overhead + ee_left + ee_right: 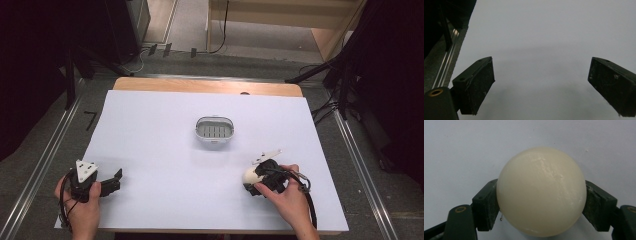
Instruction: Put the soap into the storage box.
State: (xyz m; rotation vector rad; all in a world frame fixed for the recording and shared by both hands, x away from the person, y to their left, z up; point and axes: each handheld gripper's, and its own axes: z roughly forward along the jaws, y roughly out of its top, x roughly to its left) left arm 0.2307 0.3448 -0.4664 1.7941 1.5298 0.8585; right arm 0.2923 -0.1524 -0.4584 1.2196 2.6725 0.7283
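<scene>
The right claw [250, 181] sits at the lower right of the high view, its two black jaws pinching a cream-white ball [249, 176] from either side. In the right gripper view the ball [541, 191] takes up the middle of the frame, smooth and slightly glossy, with a jaw pressed against each flank and the pale worktop [461, 150] behind it. The person's right hand [285, 192] wraps the gripper body, and a cable trails back toward the bottom edge.

At the lower left of the high view the left claw [118, 180] rests low on the worktop [160, 150], held in the left hand [80, 202]. In the left gripper view its jaws stand spread wide apart, nothing between them but the bare white surface.

A small white oval basket [214, 129] with a grey ribbed floor stands near the centre of the high view, well apart from both claws and up-left of the ball.
</scene>
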